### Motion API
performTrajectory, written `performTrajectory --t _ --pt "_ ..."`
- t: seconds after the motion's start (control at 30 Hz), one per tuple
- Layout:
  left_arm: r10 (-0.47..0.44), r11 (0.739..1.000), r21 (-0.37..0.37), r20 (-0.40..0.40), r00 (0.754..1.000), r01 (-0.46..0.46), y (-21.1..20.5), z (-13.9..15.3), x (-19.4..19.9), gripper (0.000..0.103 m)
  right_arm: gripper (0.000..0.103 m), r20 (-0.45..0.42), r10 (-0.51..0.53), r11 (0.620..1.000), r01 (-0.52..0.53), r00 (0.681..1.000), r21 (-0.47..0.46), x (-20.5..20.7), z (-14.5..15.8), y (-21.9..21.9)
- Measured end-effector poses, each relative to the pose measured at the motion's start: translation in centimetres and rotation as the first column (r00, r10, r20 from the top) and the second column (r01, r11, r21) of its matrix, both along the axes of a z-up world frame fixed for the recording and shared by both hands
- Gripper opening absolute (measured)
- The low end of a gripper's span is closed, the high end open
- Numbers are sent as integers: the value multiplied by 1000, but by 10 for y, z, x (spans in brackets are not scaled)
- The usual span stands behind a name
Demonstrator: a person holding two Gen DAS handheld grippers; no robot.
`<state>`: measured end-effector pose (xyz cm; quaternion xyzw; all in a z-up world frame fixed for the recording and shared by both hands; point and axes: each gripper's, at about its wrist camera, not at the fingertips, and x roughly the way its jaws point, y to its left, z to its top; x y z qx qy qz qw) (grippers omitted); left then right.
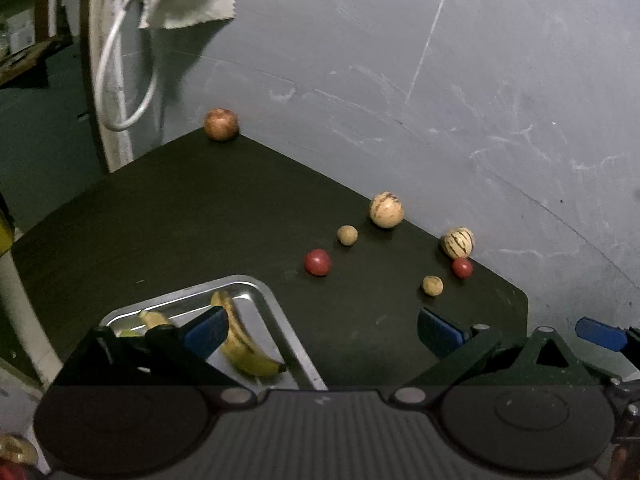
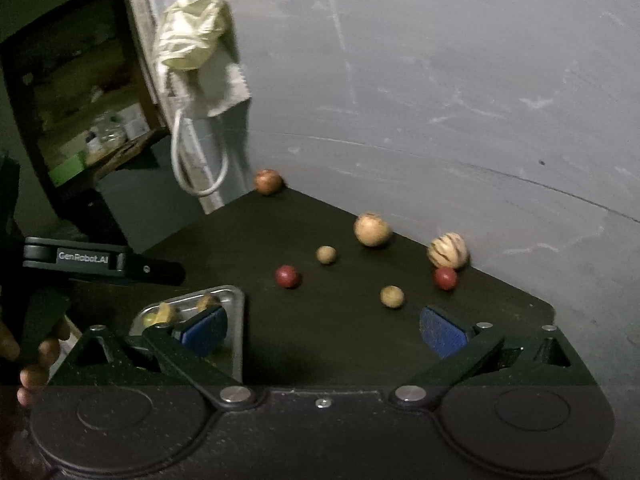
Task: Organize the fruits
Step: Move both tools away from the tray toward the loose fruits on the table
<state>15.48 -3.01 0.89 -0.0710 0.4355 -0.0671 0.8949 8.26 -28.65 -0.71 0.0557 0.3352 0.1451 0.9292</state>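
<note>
Both grippers, left (image 1: 320, 330) and right (image 2: 322, 330), fingers wide, empty. Banana (image 1: 244, 344) in tray (image 1: 280, 320); round fruits (image 1: 317, 262) loose on table (image 1: 160, 220). Next, likely: grab red one, move to tray.

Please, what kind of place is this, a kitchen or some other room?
Probably a plain storage or utility room, not clearly a kitchen: a bare scuffed grey wall, a dark table pushed against it, and cluttered shelves beside it. Only the loose fruit and metal tray suggest food work.

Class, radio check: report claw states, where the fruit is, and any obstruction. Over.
Left claw open, empty. Right claw open, empty. Banana in tray; seven round fruits loose on table. Nothing blocking them.
</note>
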Motion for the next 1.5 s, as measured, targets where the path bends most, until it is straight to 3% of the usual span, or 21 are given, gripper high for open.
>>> performTrajectory --t 0.4,0.8,1.1,1.5 --pt "-85 996 -13 -41 996 85 4 -31 57 102 102 -55 -88 995 85 995 -55 31 -21 2" --pt "-198 980 -16 -66 978 198 5 -76 124 101 97 -85 -134 984 123 987 -127 85 -61 15" --pt "-273 962 -22 -87 958 272 -1 -106 145 87 84 -116 -133 979 112 984 -171 126 -98 19" --pt "-317 948 2 -95 944 319 -14 -124 155 62 67 -135 -106 976 78 985 -202 153 -119 29"
